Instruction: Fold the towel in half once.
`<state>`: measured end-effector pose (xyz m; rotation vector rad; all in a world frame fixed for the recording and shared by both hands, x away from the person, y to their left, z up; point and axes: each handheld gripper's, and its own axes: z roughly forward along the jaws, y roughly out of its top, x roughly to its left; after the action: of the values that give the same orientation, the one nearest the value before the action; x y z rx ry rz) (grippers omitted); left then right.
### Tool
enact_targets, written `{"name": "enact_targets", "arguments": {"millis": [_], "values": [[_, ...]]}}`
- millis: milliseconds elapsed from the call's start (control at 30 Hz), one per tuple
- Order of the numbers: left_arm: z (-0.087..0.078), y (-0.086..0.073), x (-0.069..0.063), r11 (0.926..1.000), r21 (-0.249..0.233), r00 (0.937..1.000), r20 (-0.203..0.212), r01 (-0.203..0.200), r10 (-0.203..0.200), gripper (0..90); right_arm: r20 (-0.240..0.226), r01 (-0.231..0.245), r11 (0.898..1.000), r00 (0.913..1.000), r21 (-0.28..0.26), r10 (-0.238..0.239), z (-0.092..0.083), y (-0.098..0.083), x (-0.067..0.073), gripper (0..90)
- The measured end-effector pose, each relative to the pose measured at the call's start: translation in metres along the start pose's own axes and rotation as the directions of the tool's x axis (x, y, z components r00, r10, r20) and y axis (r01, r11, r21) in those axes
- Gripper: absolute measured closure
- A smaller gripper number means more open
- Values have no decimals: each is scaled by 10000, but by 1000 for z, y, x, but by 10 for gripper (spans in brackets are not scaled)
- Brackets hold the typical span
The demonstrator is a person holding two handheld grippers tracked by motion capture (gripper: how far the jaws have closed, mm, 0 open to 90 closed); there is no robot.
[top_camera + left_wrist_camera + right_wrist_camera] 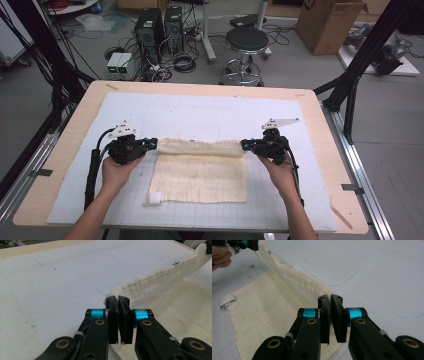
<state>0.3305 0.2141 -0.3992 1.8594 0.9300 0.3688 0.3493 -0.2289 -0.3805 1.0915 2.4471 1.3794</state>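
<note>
Hands level, left gripper and right gripper pinching cloth corners.

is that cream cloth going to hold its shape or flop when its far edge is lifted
Probably floppy: the cream cloth sags in a curve between the left gripper and right gripper. Likely light, since pinched corners alone carry the raised edge. Its ribbed weave looks grippy, not slippery.

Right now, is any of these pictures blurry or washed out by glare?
High view: soft but evenly lit, no glare on the cloth. Left gripper view: near jaws sharp, the cloth's far end softens. Right gripper view: white mat bright, weave still readable.
</note>
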Motion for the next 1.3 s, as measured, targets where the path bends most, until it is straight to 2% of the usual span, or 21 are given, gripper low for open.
{"name": "enact_targets", "arguments": {"millis": [167, 233, 667, 967, 1167, 1300], "values": [[-5, -7, -8, 9992, 185, 9993, 60, -368, 367, 863, -31, 200, 9997, 9998, 102, -200, -2, -7, 6, 857], [-9, -9, -10, 9995, 44, 9993, 190, -319, 318, 863, -47, 184, 9996, 9998, 201, -183, -4, -11, 8, 857], [-23, -33, -21, 9978, 424, 9971, 587, -509, 484, 863, -249, 547, 9975, 9983, 451, -536, -2, -31, 23, 857], [-29, -41, -27, 9953, 589, 9941, 817, -768, 719, 863, -349, 652, 9967, 9974, 488, -636, -4, -41, 30, 856], [-33, -46, -31, 9964, 591, 9927, 1075, -616, 550, 863, -343, 683, 9966, 9972, 459, -667, -7, -45, 34, 856], [-34, -49, -34, 9950, 694, 9910, 1183, -717, 631, 862, -376, 694, 9964, 9970, 497, -676, -8, -49, 35, 855]]}}
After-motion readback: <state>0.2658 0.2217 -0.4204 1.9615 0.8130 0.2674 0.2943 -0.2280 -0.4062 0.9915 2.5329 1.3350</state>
